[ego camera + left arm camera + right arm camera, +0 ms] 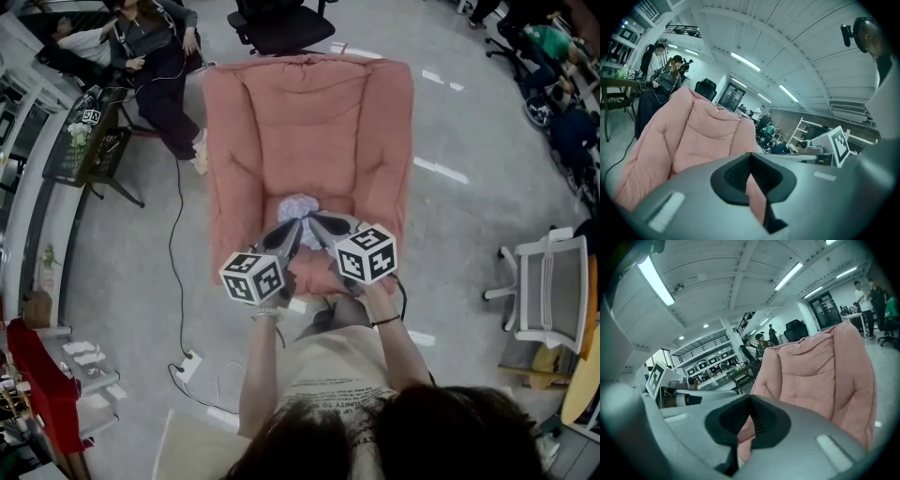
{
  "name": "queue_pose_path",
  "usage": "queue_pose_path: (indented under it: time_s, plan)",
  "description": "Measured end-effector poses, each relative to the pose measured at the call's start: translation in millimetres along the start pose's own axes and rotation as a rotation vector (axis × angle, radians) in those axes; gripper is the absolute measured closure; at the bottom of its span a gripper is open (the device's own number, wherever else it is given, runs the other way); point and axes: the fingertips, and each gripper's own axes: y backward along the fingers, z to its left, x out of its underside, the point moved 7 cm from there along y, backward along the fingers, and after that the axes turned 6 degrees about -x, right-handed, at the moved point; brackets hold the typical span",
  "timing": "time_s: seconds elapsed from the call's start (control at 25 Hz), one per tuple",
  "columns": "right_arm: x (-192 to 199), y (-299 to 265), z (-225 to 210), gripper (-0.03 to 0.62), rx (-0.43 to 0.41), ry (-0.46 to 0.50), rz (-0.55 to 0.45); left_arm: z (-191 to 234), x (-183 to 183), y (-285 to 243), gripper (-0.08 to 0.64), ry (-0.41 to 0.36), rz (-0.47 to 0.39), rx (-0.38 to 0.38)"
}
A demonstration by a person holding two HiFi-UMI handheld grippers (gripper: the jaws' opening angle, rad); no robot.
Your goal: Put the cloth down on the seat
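Note:
A small bunched white-and-lilac cloth (pixel 300 204) lies on the seat (pixel 328 183) of a pink padded armchair (pixel 309 103). In the head view my left gripper (pixel 296 223) and right gripper (pixel 315 219) point side by side at the cloth's near edge, tips close together. I cannot tell whether they touch it. In the left gripper view the left gripper (pixel 750 154) has its jaws shut, with only pink chair (pixel 708 136) beyond them. In the right gripper view the right gripper (pixel 750 397) is shut too, facing the chair back (pixel 815 371). Neither gripper view shows any cloth.
A seated person (pixel 155 56) and a black side table (pixel 89 141) are at the far left, and a black office chair (pixel 281 23) stands behind the armchair. A cable runs to a power strip (pixel 187 364) on the floor. A white chair (pixel 548 291) stands at the right.

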Motion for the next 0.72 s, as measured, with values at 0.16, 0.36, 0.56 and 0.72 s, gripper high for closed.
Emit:
queue_pose_path:
  time_s: [0.16,0.36,0.56,0.72]
  plan:
    - [-2,3,3,0.589,-0.005,0.015,-0.007,-2,-3,2,0.555,-0.011,-0.02,0.005]
    - [-7,5,7,0.59,-0.016,0.034,-0.029,-4,-6,2,0.555,-0.03,-0.03,0.014]
    - [-12,7,9,0.589,-0.018,0.053,-0.044,-6,-10,3,0.555,-0.057,-0.032,0.02]
    - [-15,9,10,0.591,-0.026,0.063,-0.052,-9,-10,3,0.555,-0.089,-0.016,0.023]
